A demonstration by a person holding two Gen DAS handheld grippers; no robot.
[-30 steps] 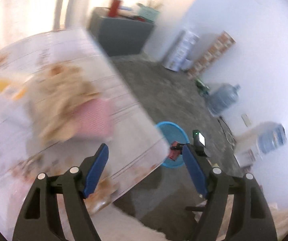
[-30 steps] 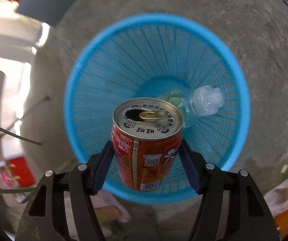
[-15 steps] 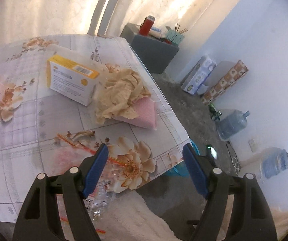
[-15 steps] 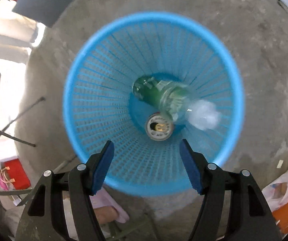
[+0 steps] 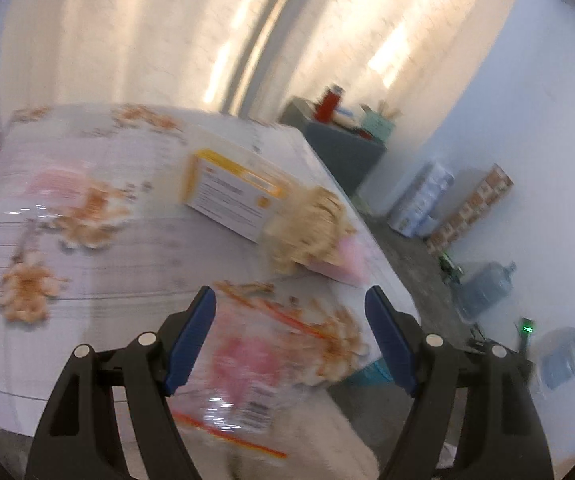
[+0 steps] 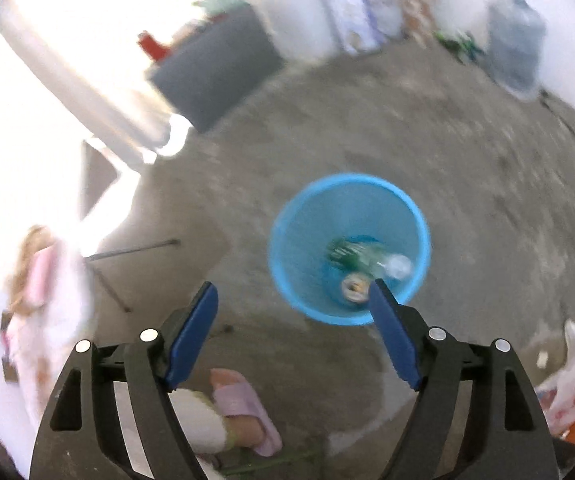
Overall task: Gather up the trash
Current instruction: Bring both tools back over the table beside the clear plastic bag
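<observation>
The right gripper (image 6: 293,306) points down at the concrete floor with nothing between its blue-padded fingers; its jaws are opening. The round blue plastic mesh wastebasket (image 6: 287,248) stands on the floor ahead and to the right of those fingers. It holds a green plastic bottle (image 6: 351,254) lying on its side and a round-topped drink can (image 6: 354,289) standing near the bottom. This half of the job appears complete: the can is in the basket, not in the grip.

The left gripper (image 5: 290,311) hangs over the near edge of the floral-print tablecloth table (image 5: 127,264), fingers spread wide and holding nothing. Remaining trash on the table:

- A clear crinkled plastic wrapper with red stripes and a barcode (image 5: 243,376) lies directly beneath and between the left fingers, at the near table edge. Blur hides its outline, so its long axis cannot be stated.
- A crumpled beige paper wad (image 5: 307,232) rests on a pink flat packet (image 5: 347,264), ahead and slightly right of the fingers.
- A white and yellow rectangular cardboard box (image 5: 231,196) sits farther back, touching the wad, its long axis running from rear left to front right.

Judgement: the left hand is nearer all table items. The wrapper is the closest candidate; reaching it calls for a downward move rather than a forward one.
</observation>
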